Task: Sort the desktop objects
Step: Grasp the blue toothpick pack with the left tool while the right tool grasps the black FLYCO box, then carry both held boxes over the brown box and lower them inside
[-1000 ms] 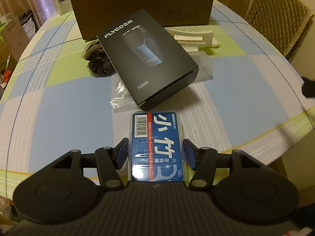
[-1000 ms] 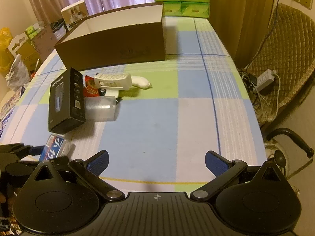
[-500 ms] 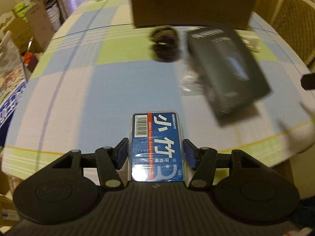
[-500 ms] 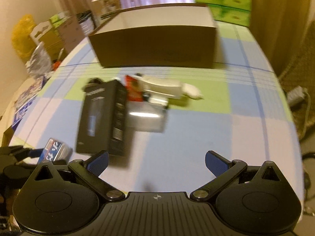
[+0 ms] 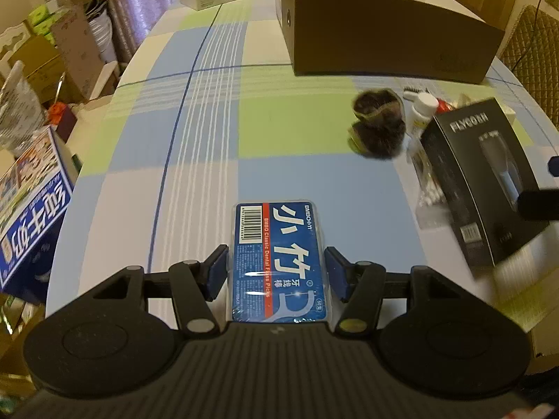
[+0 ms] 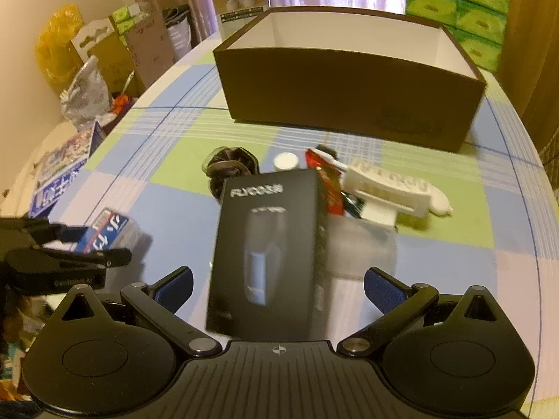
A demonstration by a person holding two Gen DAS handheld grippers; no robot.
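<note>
My left gripper [image 5: 276,272] is shut on a blue dental floss pick box [image 5: 279,244], held flat above the checked tablecloth near the table's front edge. The right wrist view shows this same floss box [image 6: 108,230] at the far left. My right gripper [image 6: 277,286] is open wide, its fingers on either side of the near end of a black FLYCO shaver box [image 6: 265,258] without touching it. The shaver box [image 5: 489,181] lies at the right in the left wrist view. A large open brown box [image 6: 349,83] stands behind.
Beyond the shaver box lie a dark scrunchie [image 6: 230,167], a white bottle [image 6: 285,161], a red packet [image 6: 328,188], a white plastic holder [image 6: 387,188] and a clear container [image 6: 360,248]. A blue carton [image 5: 28,216] sits off the table's left edge. Green tissue packs [image 6: 457,3] are stacked behind.
My left gripper has swung left with the floss box, so the shaver box now lies to its right. My right gripper has moved left and forward until its fingers flank the shaver box.
</note>
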